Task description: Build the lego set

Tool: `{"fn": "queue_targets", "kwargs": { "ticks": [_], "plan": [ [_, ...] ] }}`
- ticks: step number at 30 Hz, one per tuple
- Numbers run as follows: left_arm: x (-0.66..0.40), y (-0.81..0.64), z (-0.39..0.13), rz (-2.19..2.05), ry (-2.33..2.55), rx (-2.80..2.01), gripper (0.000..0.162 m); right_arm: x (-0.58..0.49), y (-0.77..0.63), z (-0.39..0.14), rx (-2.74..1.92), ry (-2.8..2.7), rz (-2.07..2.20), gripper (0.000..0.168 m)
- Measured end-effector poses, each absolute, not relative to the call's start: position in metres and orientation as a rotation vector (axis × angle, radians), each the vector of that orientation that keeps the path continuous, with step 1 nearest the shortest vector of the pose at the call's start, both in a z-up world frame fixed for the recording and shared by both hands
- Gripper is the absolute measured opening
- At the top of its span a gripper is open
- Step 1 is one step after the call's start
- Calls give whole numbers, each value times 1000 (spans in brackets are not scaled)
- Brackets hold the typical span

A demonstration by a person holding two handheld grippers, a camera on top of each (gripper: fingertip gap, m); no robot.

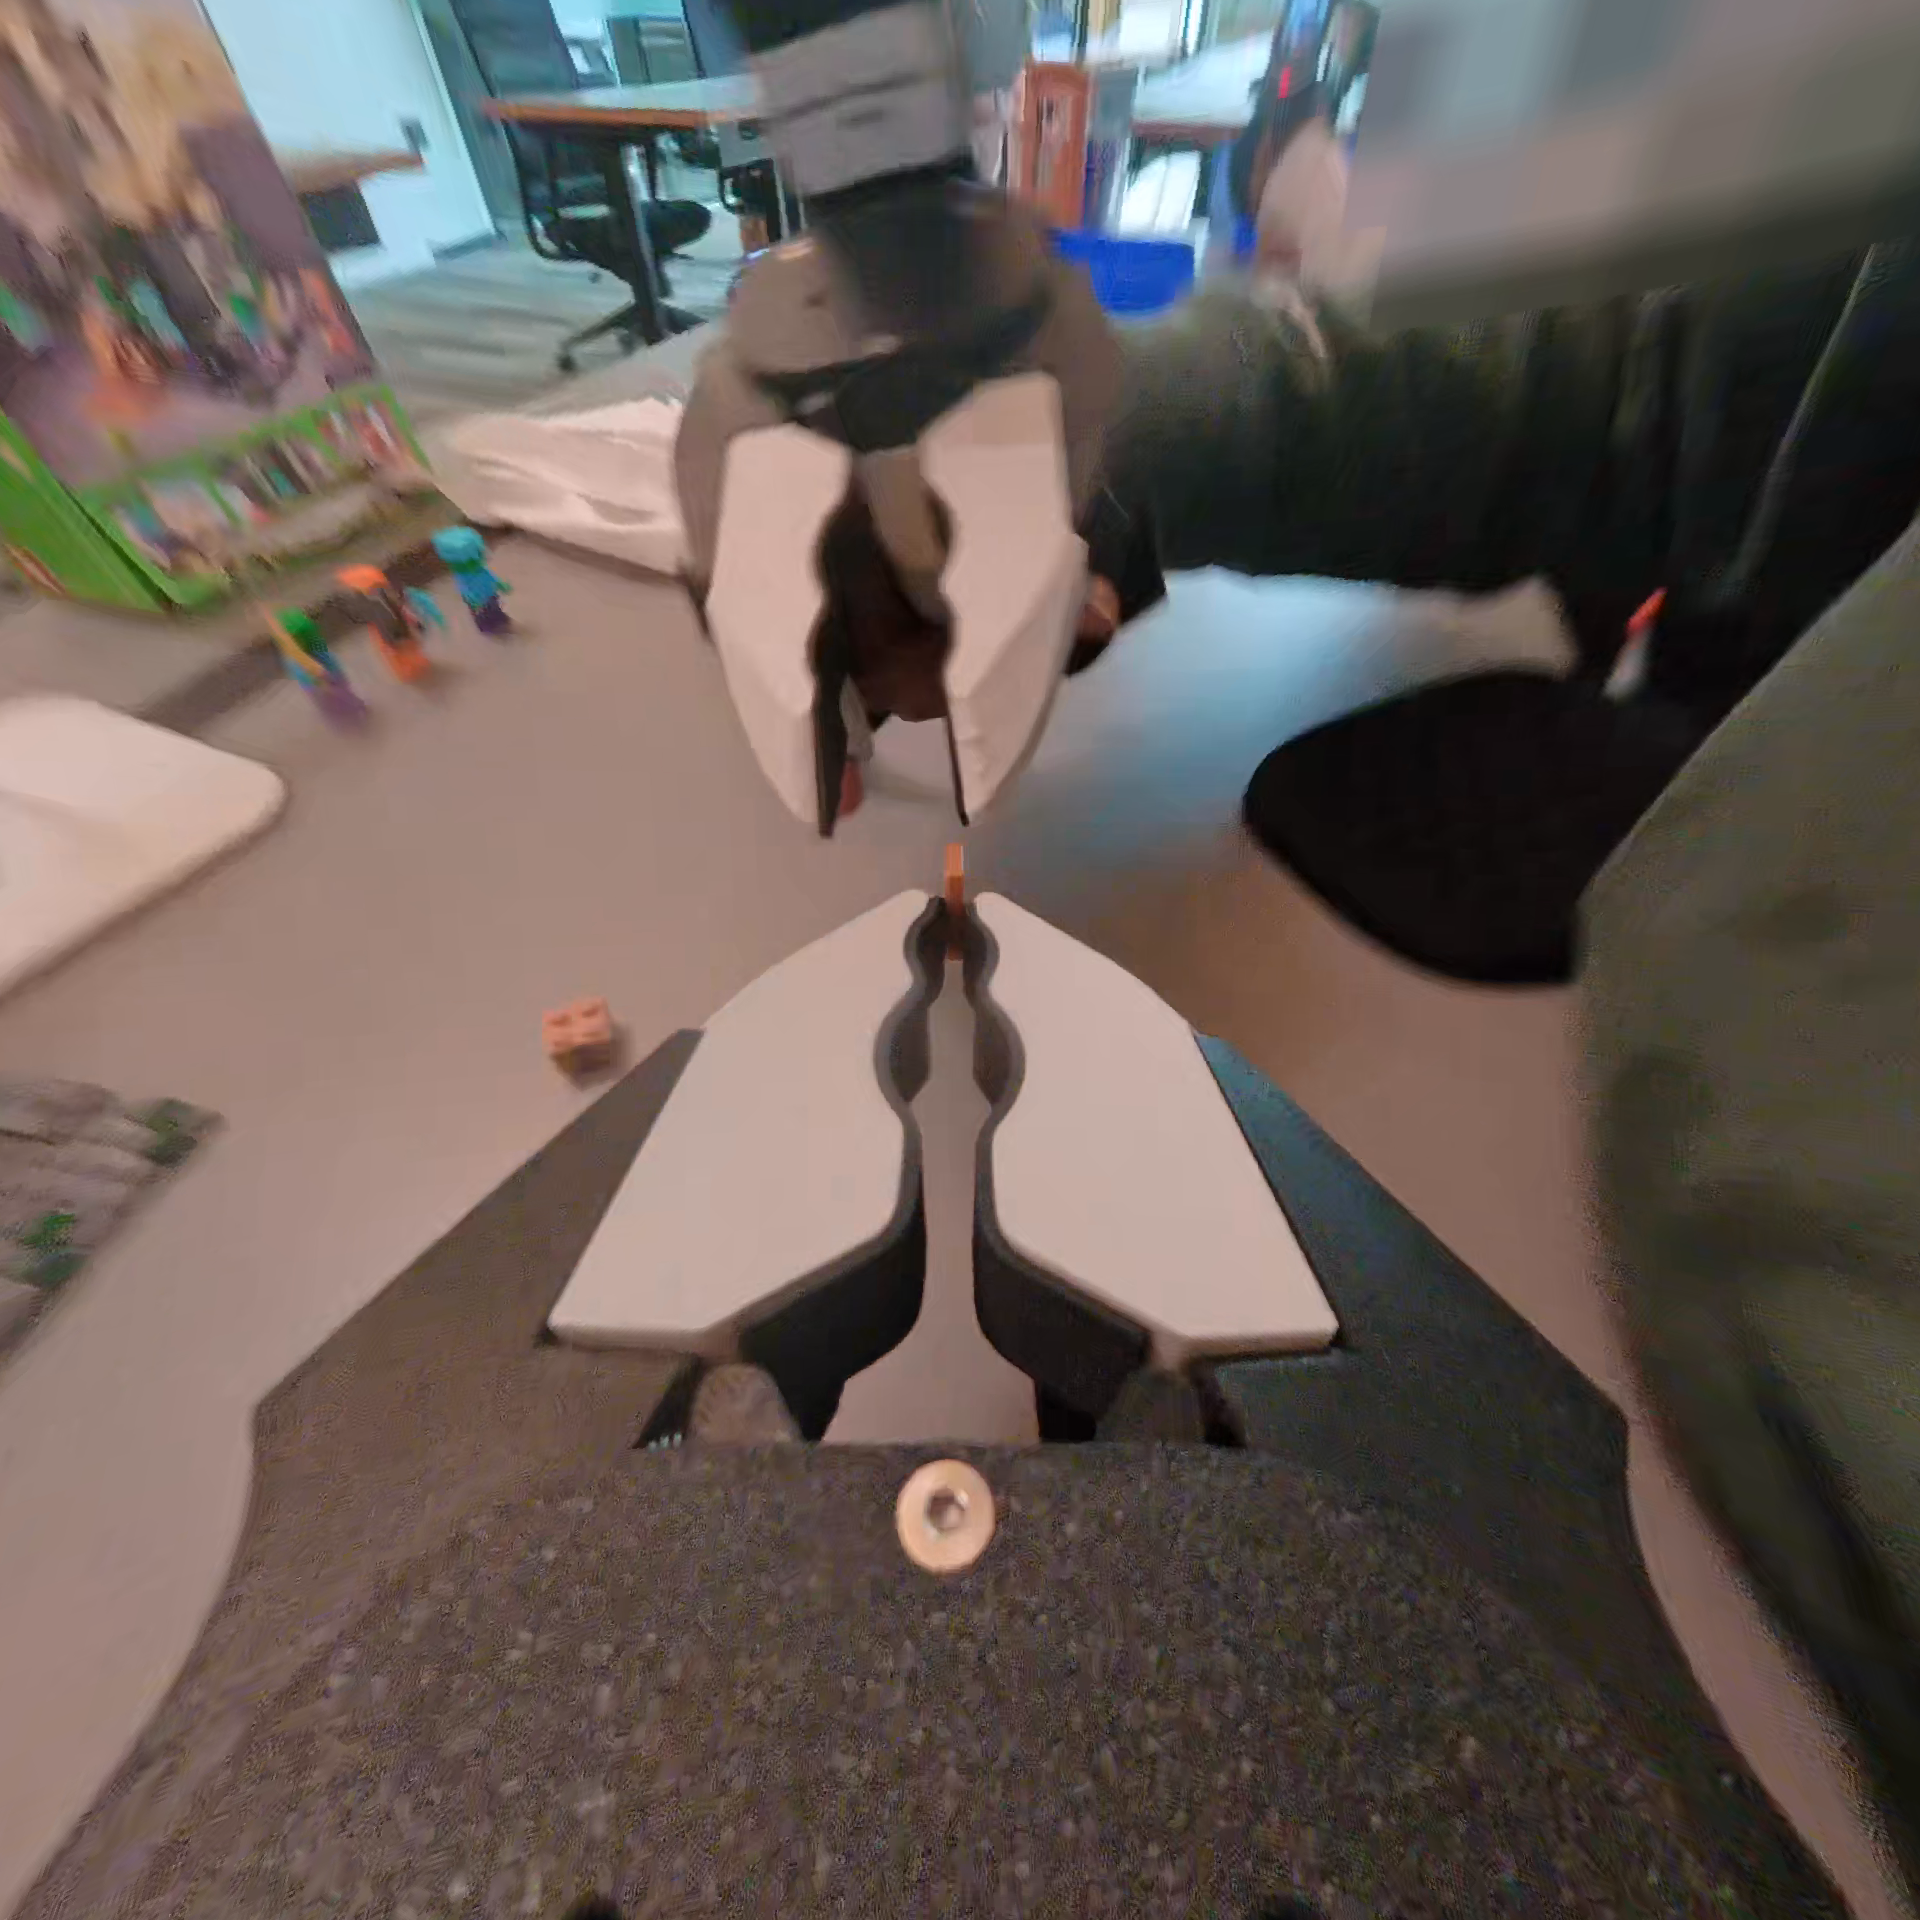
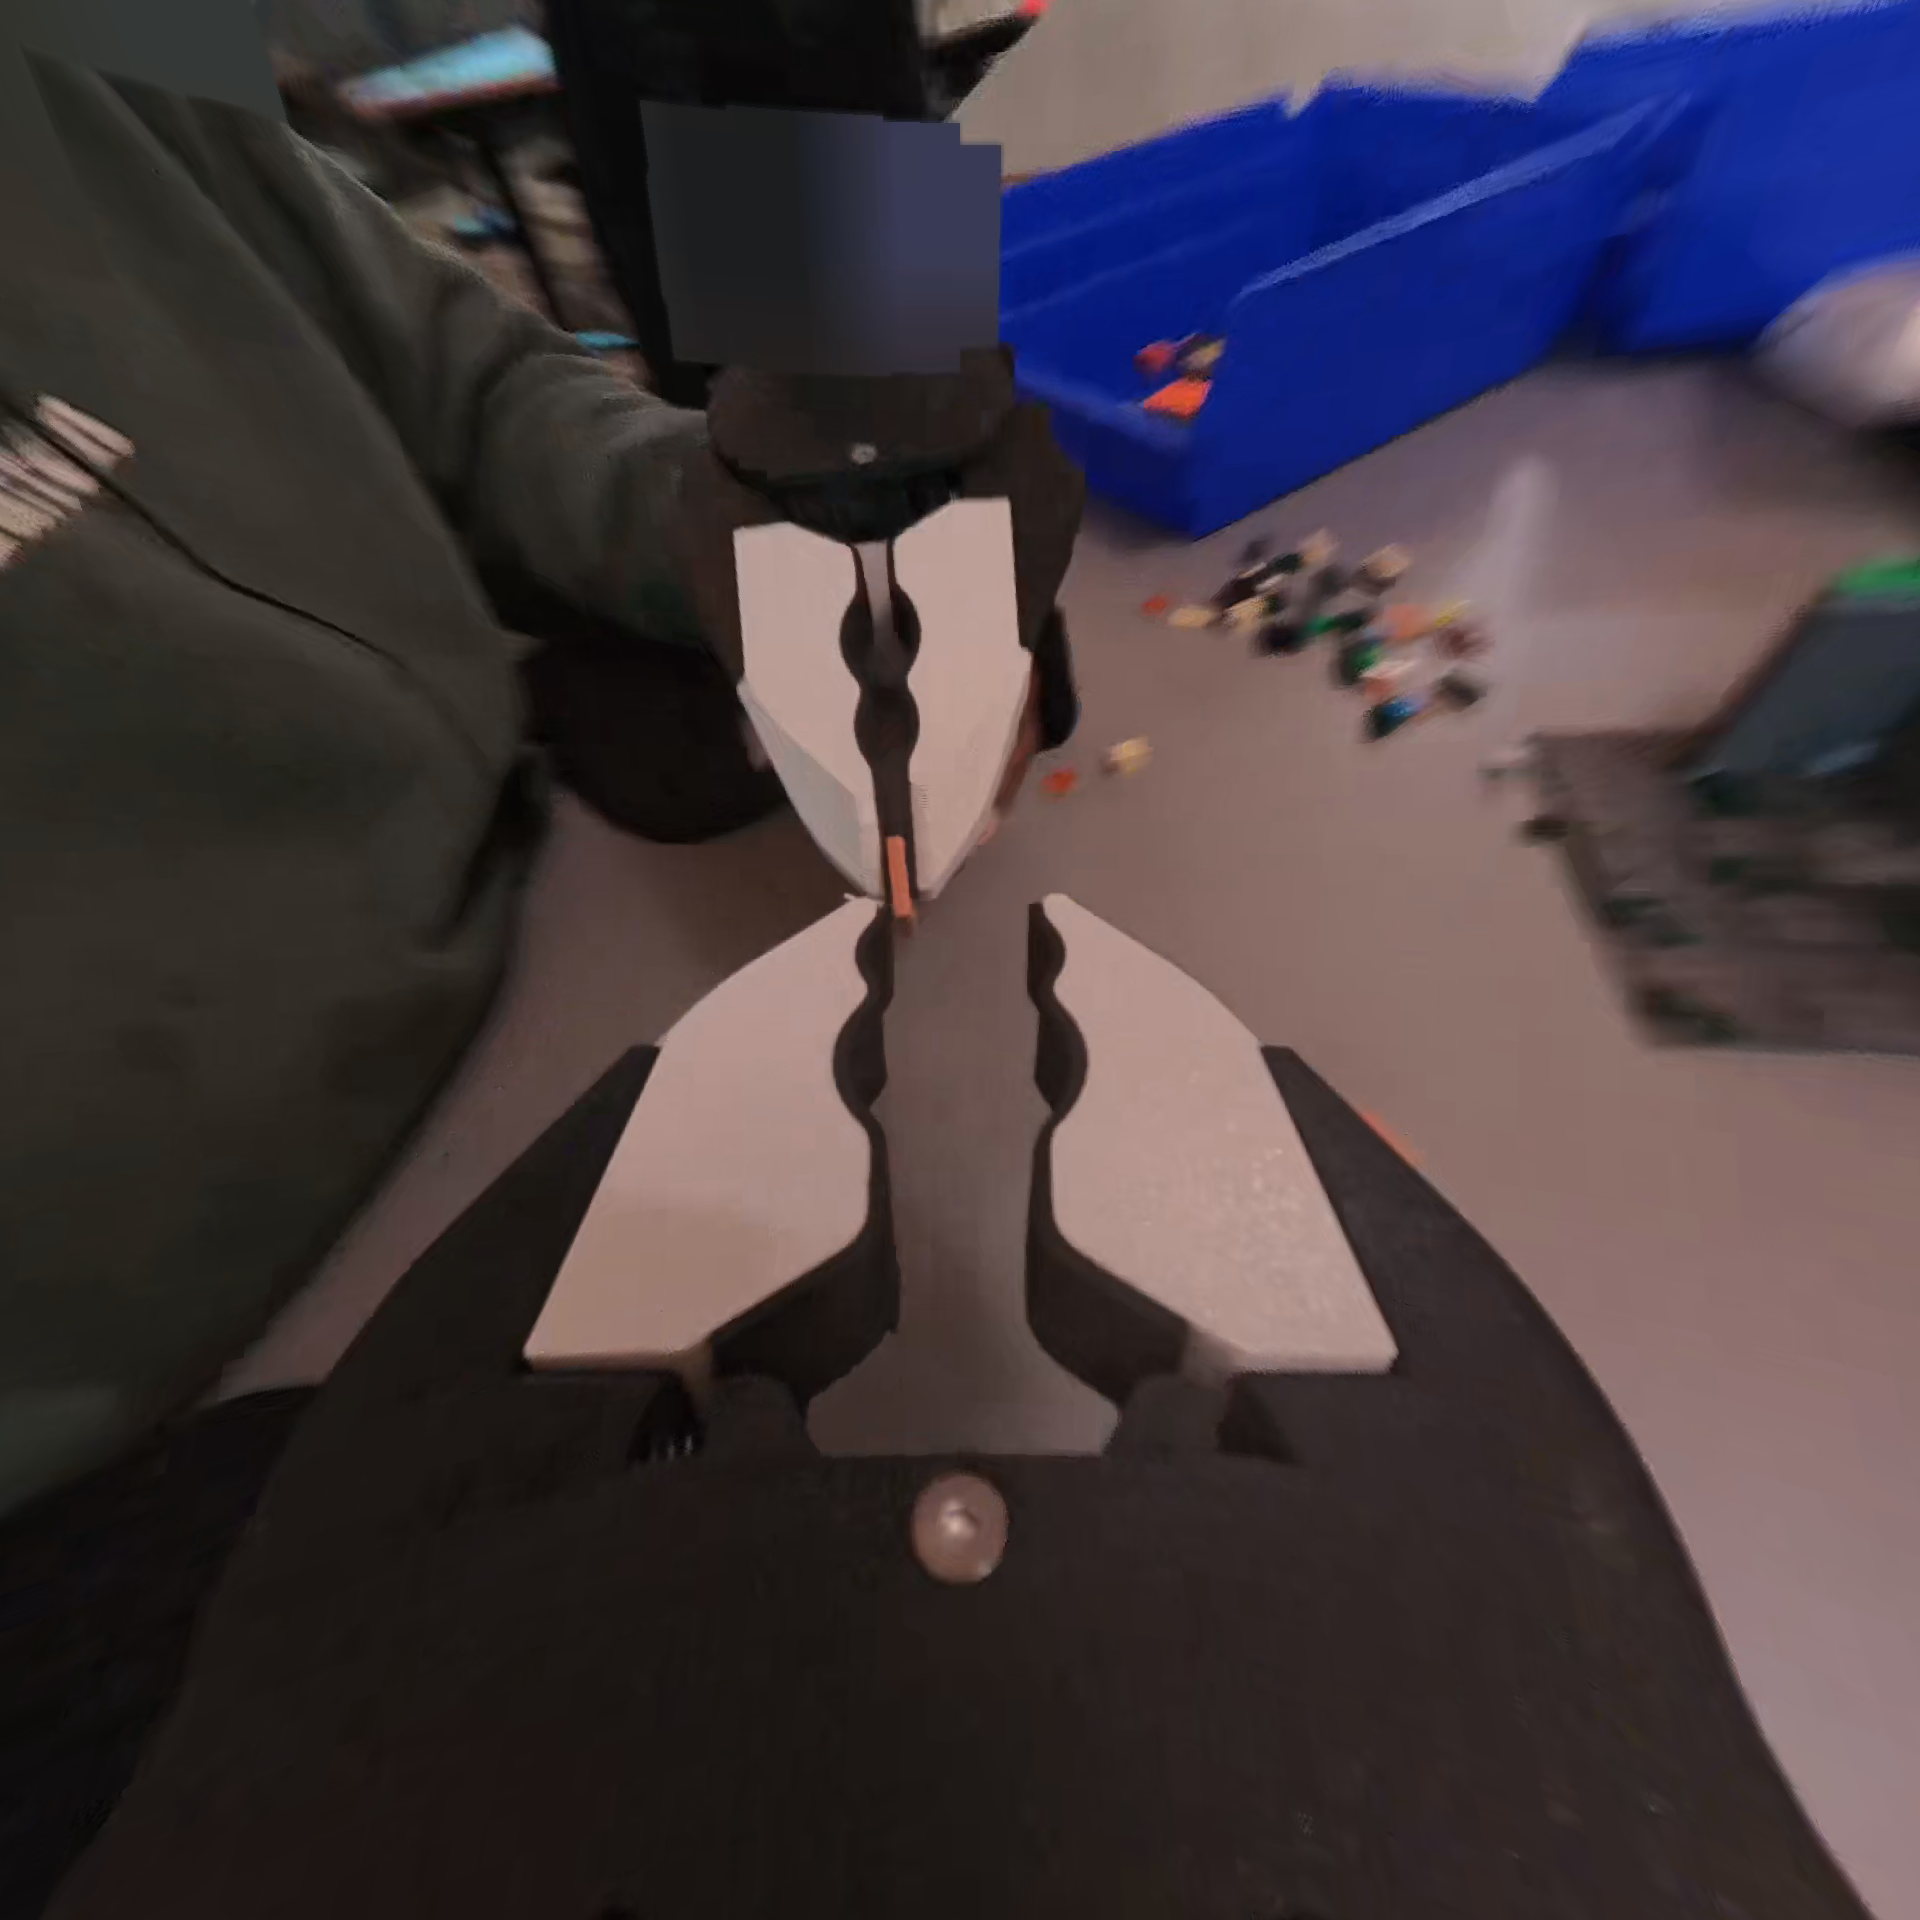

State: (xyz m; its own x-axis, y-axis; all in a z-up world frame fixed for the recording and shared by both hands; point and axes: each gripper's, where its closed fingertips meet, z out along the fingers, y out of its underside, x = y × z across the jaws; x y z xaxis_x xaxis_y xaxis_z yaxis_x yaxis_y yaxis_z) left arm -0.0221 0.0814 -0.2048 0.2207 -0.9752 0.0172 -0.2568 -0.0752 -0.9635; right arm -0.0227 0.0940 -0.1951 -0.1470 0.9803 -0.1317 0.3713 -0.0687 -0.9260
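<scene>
My left gripper [image 1: 951, 909] is shut on a thin orange lego piece [image 1: 954, 883] that sticks out past its tips. My right gripper [image 1: 894, 821] faces it tip to tip from above, jaws apart, just short of the piece. In the right wrist view my right gripper [image 2: 956, 914] is open and empty. The left gripper [image 2: 900, 878] points at it there and holds the orange piece [image 2: 900, 891] beside the right gripper's left fingertip [image 2: 862, 920]. Both are held above the grey table [image 1: 520, 883].
A tan 2x2 brick [image 1: 580, 1031] lies left of my left gripper. Three minifigures [image 1: 390, 623] stand before the set's box [image 1: 177, 364]. Blue bins [image 2: 1351, 343], a pile of loose pieces [image 2: 1351, 634] and a dark grey build [image 2: 1745, 862] are to the right. A person's green sleeve [image 2: 260, 623] fills the left.
</scene>
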Motion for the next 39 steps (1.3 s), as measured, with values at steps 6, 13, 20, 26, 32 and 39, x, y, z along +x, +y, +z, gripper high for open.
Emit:
{"fn": "queue_targets", "kwargs": {
  "ticks": [6,13,20,26,32,39],
  "plan": [
    [-22,88,-185,-1506,832,-1726,3,-31,92,-186,-1211,-1556,614,27],
    [-23,89,-181,-1874,590,-1787,3,-39,91,-178,-1070,-1566,396,20],
    [-25,90,-181,-1948,539,-1797,3,-38,93,-184,-1102,-1582,399,16],
    [-32,107,-198,-1582,694,-1821,18,-22,120,-200,-1368,-1464,530,16],
    [-46,159,-260,-778,1030,-1974,21,1,147,-225,-1586,-1366,496,16],
    [-25,189,-283,-679,1111,-2076,22,13,152,-234,-1660,-1319,488,16]
  ]
}}
